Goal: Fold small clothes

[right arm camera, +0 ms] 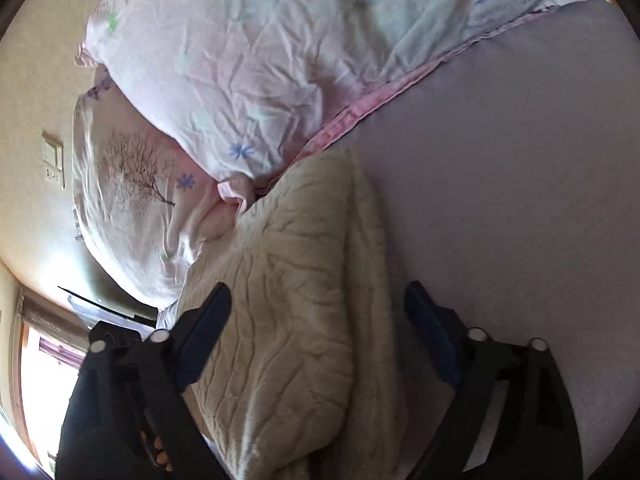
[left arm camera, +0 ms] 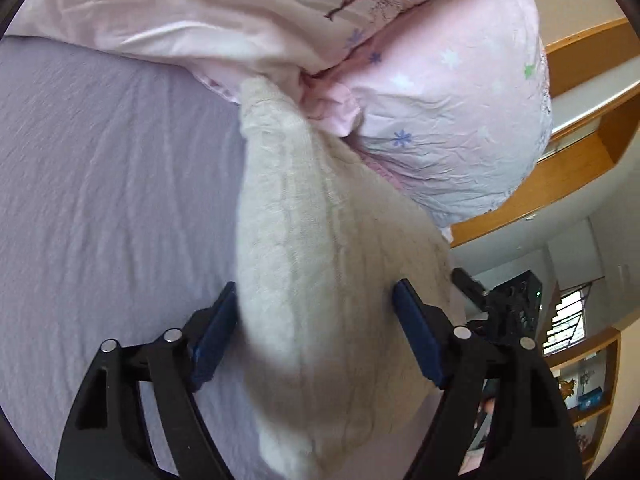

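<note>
A cream knitted garment [left arm camera: 320, 248] lies on the lilac bed sheet [left arm camera: 100, 180], its far end against the pink bedding. My left gripper [left arm camera: 316, 300] is open, its two blue-padded fingers standing wide on either side of the garment. In the right wrist view the same cream garment [right arm camera: 296, 300] lies folded on the sheet [right arm camera: 520, 160]. My right gripper [right arm camera: 318, 300] is open too, one finger over the garment's left part, the other over bare sheet to its right. In the left wrist view the other gripper [left arm camera: 504, 304] shows beyond the garment's right side.
A pink flowered pillow [left arm camera: 452, 120] and a crumpled pink duvet [left arm camera: 224, 12] lie at the head of the bed. Wooden shelving [left arm camera: 580, 160] stands past the bed's right edge. In the right wrist view the pillows [right arm camera: 240, 60] fill the top left, with a wall and a window [right arm camera: 44, 380] beyond.
</note>
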